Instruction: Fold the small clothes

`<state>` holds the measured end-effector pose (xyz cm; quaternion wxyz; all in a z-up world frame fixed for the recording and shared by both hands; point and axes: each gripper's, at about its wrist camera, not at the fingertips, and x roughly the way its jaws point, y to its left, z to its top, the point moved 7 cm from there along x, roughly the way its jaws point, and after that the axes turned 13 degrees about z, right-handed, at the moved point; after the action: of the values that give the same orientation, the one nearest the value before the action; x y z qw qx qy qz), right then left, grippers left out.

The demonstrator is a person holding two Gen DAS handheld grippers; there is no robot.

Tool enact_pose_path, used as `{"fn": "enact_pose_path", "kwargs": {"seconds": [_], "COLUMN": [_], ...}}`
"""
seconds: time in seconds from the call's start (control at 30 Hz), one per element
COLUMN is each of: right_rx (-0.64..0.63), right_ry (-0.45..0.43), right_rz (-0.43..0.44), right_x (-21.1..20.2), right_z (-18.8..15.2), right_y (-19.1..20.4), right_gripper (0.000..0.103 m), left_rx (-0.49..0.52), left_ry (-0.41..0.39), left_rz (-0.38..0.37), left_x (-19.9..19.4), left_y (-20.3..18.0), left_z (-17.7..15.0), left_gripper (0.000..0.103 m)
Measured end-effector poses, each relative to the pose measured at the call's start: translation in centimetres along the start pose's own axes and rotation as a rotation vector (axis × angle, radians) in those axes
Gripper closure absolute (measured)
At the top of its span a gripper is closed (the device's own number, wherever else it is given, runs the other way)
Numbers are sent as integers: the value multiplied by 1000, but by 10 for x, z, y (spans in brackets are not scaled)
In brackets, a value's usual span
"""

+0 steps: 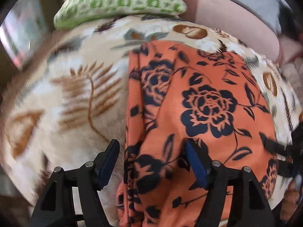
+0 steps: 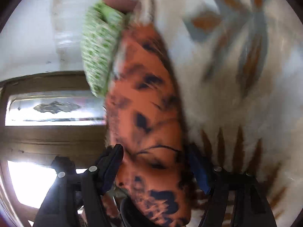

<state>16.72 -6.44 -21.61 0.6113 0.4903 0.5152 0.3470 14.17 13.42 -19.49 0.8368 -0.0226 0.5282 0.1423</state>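
An orange garment with a black rose print (image 1: 198,104) lies folded on a cream blanket with leaf print (image 1: 66,94). My left gripper (image 1: 151,160) is open and hovers over the garment's near left edge; its left finger is over the blanket, its right finger over the cloth. In the blurred right wrist view the same orange garment (image 2: 147,113) runs between the open fingers of my right gripper (image 2: 155,166), with its jaws wide on either side of the cloth. The right gripper also shows at the left wrist view's right edge (image 1: 291,151).
A green-and-white patterned pillow (image 1: 121,1) lies at the far end of the blanket, beside a pinkish cushion (image 1: 227,15). In the right wrist view the pillow (image 2: 98,53) sits above a wooden door with a glass panel (image 2: 53,109).
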Motion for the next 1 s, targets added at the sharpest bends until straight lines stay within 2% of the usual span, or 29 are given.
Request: {"fn": "enact_pose_path", "kwargs": {"seconds": [0.03,0.1,0.17,0.2,0.27,0.3,0.33,0.4,0.43,0.5,0.57,0.6,0.63,0.7,0.73,0.77,0.8,0.83,0.87,0.9,0.93,1.0], "right_rx": [-42,-139,-86,-40,-43,-75,-104,-133,-123,-77,-39,-46,-74,-240,-279,-285,-239,-149,-97,-104,-144,-214], "right_ry": [-17,-31,2,2,-18,-58,-90,-139,-133,-101,-64,-21,-15,-48,-61,-57,-30,-27,-34,-44,-68,-100], "right_rz": [5,-54,-138,-89,-36,-15,2,25,27,10,-7,-4,-29,-89,-114,-164,-221,-183,-123,-116,-119,-120], "right_x": [-3,-3,7,7,-6,-17,-25,-36,-35,-19,-4,9,14,8,6,8,12,11,6,1,-5,-12], "right_z": [-3,-7,-5,-4,0,5,11,30,38,60,70,72,71,61,58,57,60,64,67,69,72,80], "right_y": [13,26,-4,-11,2,14,22,32,31,17,-1,-3,1,32,35,25,1,-15,-16,-11,-1,14], "right_gripper": [73,74,74,70,48,28,22,21,21,21,21,39,71,72,73,73,72,66,64,55,40,20], "left_rx": [-10,-6,-12,-21,-23,-21,-24,-27,-18,10,33,43,7,-41,-34,-23,-15,-17,-19,-21,-23,-30], "left_ry": [-3,-13,-1,5,0,-11,-45,-130,-148,-148,-91,-28,0,4,1,0,1,-1,-4,-8,-8,-5], "left_rz": [4,23,7,-2,-4,-4,-14,-41,-49,-71,-24,7,-16,-48,-46,-43,-45,-37,-34,-37,-41,-48], "left_x": [-1,-1,5,4,-1,-4,-12,-33,-37,-36,-13,4,15,18,18,18,19,19,18,19,20,19], "left_y": [3,6,9,11,12,12,12,9,5,-4,-9,-8,-4,4,2,0,-2,-1,1,1,0,-3], "left_z": [-1,-2,-5,-5,-3,-1,5,17,22,28,26,19,14,11,13,13,13,15,15,15,13,13], "left_gripper": [27,27,26,26,28,28,28,28,28,28,28,28,25,22,22,22,22,22,22,22,21,21]}}
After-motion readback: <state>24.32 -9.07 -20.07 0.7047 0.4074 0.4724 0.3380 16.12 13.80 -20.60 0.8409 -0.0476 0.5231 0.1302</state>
